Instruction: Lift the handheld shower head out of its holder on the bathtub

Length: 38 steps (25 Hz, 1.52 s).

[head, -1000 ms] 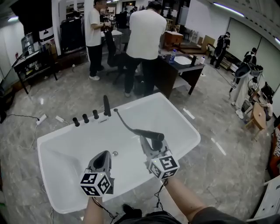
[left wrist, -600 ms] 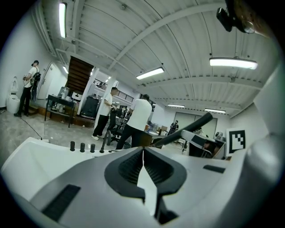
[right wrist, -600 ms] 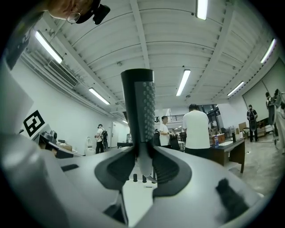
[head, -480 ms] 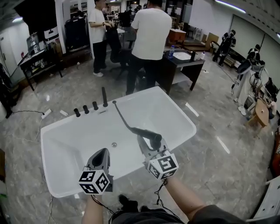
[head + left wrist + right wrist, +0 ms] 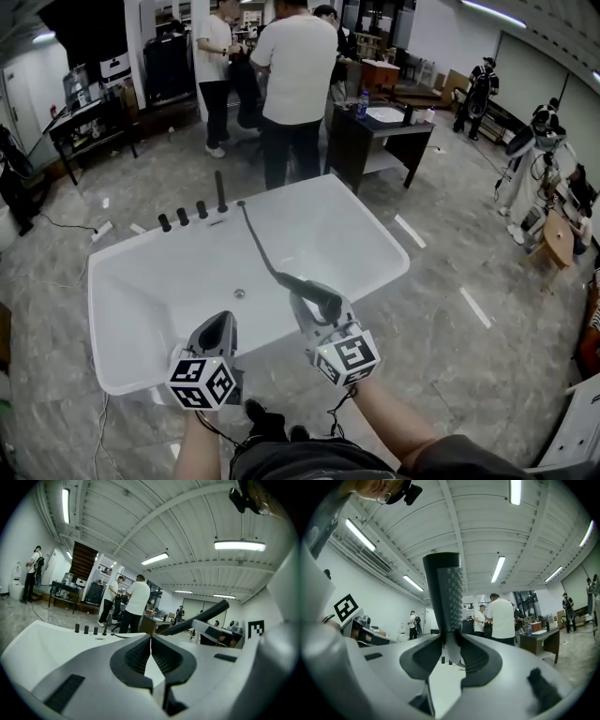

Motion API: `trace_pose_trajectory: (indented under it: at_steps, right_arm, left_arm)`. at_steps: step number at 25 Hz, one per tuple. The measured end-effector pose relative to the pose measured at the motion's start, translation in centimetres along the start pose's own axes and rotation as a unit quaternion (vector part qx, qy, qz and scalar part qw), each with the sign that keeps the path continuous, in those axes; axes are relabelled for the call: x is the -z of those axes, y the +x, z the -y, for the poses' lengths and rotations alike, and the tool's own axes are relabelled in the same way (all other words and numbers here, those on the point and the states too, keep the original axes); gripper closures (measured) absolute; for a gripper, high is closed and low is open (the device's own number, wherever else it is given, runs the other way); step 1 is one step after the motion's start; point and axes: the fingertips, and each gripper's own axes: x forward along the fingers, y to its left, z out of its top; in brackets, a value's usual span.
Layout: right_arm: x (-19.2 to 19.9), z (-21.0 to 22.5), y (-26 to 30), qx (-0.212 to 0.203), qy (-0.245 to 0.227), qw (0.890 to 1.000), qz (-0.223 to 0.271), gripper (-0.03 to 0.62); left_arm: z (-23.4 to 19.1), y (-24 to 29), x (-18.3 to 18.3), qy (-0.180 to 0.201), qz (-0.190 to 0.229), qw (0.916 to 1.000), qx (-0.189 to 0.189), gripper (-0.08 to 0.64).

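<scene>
Observe shower head (image 5: 323, 292) clamped between right gripper (image 5: 309, 311) jaws, near bathtub (image 5: 375, 246) front rim; note black body, dotted spray face, trailing hose (image 5: 263, 255).

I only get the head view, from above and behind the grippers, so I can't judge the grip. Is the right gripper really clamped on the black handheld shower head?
Observer: Yes. In the right gripper view the right gripper has its jaws pressed on the black handheld shower head, at the narrow part just under its face.
Operator: Which way does it stand in the jaws?
Observer: Upright, rising above the jaw tips, with the dotted nozzle face turned to that view's right.
Operator: And the left gripper?
Observer: The left gripper has its jaws together with nothing between them.
</scene>
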Motion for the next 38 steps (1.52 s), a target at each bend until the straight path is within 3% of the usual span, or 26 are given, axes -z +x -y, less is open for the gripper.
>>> trace_pose_trajectory:
  at_steps: [14,38]
  right_arm:
    - [4.8,0.9,-1.3,0.022,0.032,0.998,-0.051,0.462]
    - [5.9,0.1,-0.9,0.021,0.038,0.997,-0.059,0.462]
  left_arm:
    - [0.2,-1.4,1.9,0.002,-0.015,0.9998,-0.01,0.545]
    - [-0.3,-1.7,1.1,0.006,-0.002,0.9999,-0.009,0.545]
